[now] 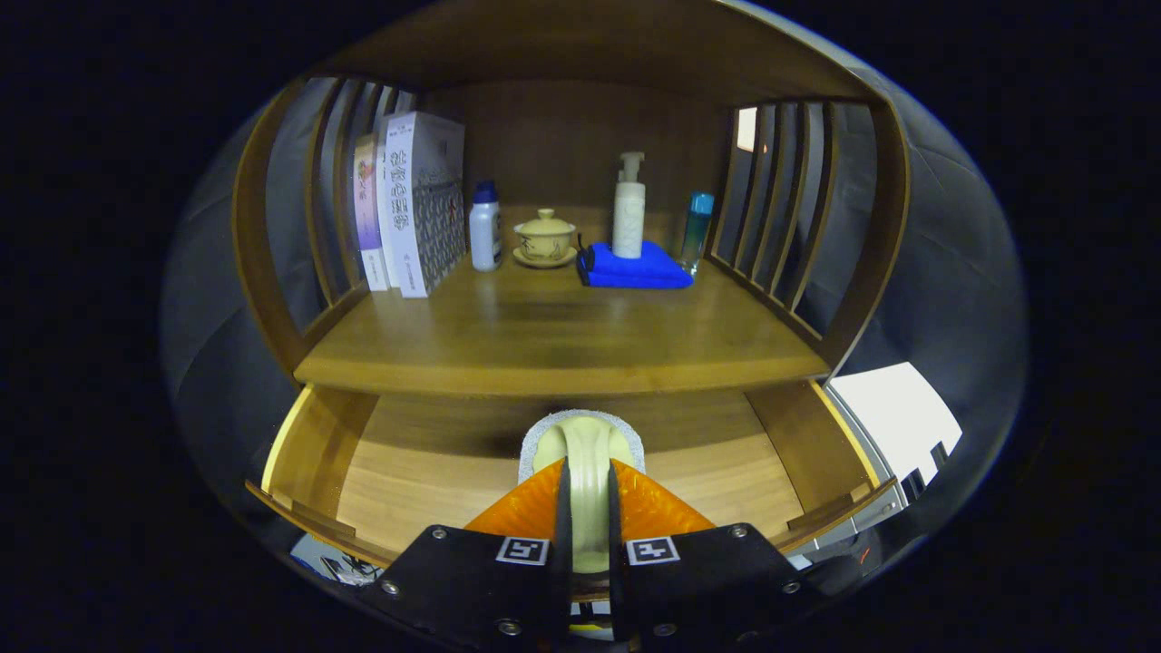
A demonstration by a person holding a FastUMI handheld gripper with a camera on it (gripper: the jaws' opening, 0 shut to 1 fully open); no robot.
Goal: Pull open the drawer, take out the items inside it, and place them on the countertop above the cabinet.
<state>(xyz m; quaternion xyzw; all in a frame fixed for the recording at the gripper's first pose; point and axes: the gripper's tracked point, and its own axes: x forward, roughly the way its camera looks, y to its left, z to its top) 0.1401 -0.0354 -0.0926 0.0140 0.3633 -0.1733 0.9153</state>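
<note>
The wooden drawer (426, 481) stands pulled open below the countertop (544, 345) of the cabinet. My gripper (586, 485) is shut on the pale cream arched handle of a scrubber (585, 440) with a grey-white spongy pad. The scrubber sits between my fingers, over the middle of the drawer and just below the countertop's front edge. I cannot tell whether it rests on the drawer floor or hangs above it. The drawer floor around it shows bare wood.
At the back of the countertop stand upright books (413, 204), a white bottle with a blue cap (485, 227), a lidded tea bowl on a saucer (544, 238), a pump bottle (629, 209) on a folded blue cloth (635, 269) and a teal bottle (697, 227). Slatted wooden sides flank the shelf.
</note>
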